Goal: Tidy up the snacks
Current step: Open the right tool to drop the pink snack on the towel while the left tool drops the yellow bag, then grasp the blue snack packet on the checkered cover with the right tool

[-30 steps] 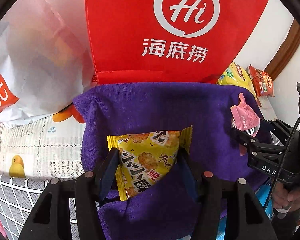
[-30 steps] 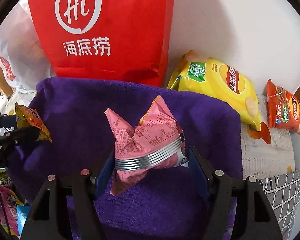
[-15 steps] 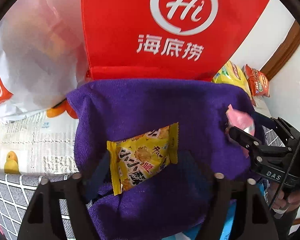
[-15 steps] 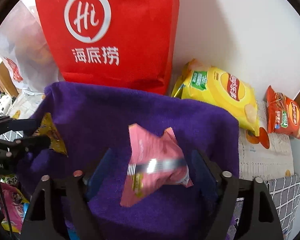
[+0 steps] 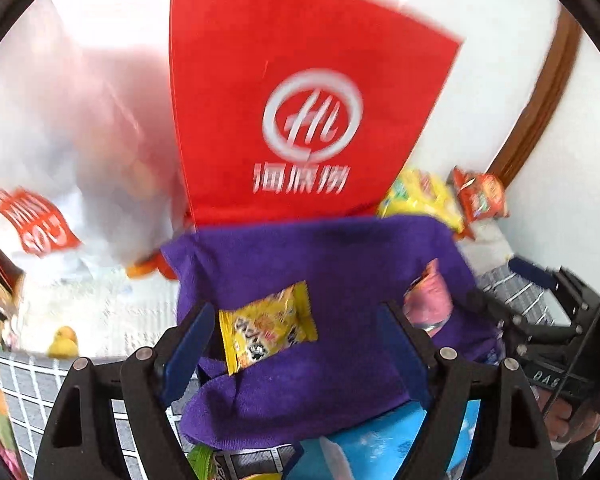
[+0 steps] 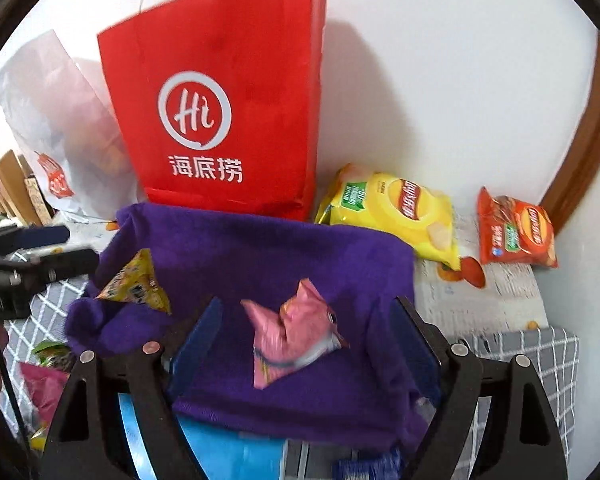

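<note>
The left gripper [image 5: 296, 344] is opening; its blue pads stand apart from the yellow snack packet [image 5: 266, 330], which lies free on the purple towel [image 5: 308, 256]. The right gripper [image 6: 306, 344] stands wide and grips nothing; the pink snack packet [image 6: 292, 340] lies crumpled on the same towel between its fingers, touching neither. One second ago each gripper was clamped on its packet; now both packets are released. Behind the towel stands a red paper bag [image 6: 220, 92] with a white "Hi" logo and Chinese characters. To its right lie a yellow Lay's bag [image 6: 392, 208] and a smaller orange Lay's bag [image 6: 516, 228].
</note>
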{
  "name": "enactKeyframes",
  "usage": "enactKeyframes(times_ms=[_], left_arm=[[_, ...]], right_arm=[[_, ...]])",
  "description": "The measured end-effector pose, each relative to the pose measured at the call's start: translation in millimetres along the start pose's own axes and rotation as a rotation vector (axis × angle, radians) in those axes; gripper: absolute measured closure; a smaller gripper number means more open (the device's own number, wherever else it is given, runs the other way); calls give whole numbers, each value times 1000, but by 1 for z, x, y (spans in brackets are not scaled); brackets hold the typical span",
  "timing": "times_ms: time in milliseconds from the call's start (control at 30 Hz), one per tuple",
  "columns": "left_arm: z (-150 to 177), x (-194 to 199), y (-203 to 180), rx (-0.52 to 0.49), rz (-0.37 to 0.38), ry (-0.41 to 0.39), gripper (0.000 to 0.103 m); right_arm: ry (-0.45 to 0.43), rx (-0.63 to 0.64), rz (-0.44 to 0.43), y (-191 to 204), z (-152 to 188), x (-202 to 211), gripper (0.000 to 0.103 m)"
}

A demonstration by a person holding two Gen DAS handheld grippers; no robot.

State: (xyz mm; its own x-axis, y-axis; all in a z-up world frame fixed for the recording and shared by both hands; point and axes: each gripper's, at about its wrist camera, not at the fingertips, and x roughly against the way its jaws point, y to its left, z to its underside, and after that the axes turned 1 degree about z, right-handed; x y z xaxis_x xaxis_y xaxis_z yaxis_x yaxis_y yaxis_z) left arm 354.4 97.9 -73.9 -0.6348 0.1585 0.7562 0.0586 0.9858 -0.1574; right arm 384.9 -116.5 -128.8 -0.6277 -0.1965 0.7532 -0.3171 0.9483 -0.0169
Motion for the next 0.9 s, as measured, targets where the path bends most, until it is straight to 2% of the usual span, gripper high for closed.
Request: enactKeyframes(times_ms=[167, 400, 567, 667, 900], left_arm=[[2, 39, -18, -47, 13, -70, 21], [20, 61, -19, -10, 5, -62, 21], [38, 68, -16, 12, -18, -30, 21], [46, 65, -14, 33, -11, -8, 21], [65, 56, -6, 65, -39, 21, 21]], right_arm=[[-42, -23, 20, -11, 15, 39, 18], [-31, -50, 78, -32, 51, 70, 18], [13, -75, 121, -49, 88, 69, 18], [48, -92, 113, -56, 106, 61, 18], [54, -35, 74, -60, 127, 35, 18]])
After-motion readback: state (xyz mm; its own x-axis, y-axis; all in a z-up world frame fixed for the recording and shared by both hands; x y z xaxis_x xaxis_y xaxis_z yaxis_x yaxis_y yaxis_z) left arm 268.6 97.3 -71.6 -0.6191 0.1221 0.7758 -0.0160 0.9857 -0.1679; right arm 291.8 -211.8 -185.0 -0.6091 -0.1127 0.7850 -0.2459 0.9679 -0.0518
